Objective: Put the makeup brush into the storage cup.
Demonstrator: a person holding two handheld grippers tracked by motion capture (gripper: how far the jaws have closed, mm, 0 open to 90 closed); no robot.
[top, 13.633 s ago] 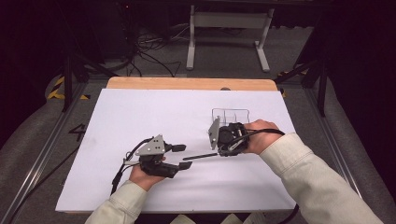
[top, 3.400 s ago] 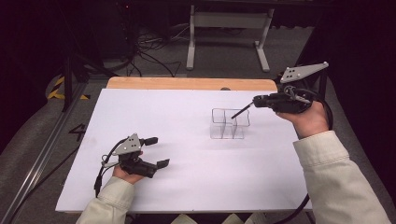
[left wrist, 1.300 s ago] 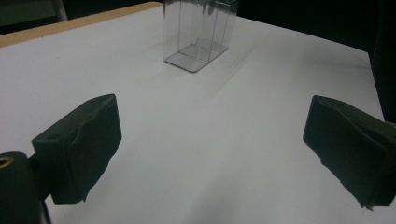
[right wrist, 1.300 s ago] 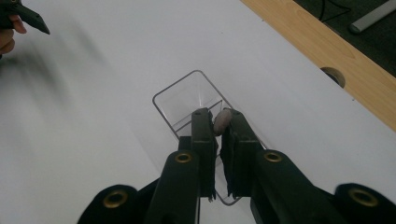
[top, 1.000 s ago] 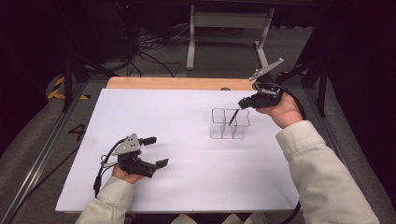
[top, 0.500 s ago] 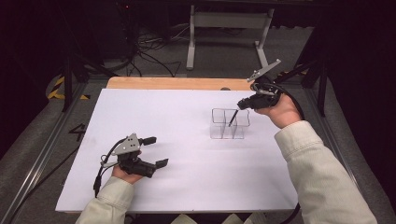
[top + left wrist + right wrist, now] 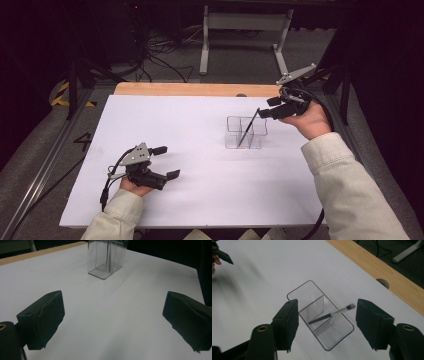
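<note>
I've just been opening my right gripper (image 7: 327, 323), nothing between its jaws now, the brush (image 7: 248, 129) leaning in the clear two-compartment holder (image 7: 245, 132); next I'd back clear

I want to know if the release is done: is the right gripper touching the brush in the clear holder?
Apart. The right gripper view shows the right gripper open, with gaps either side of the brush leaning in the holder.
</note>
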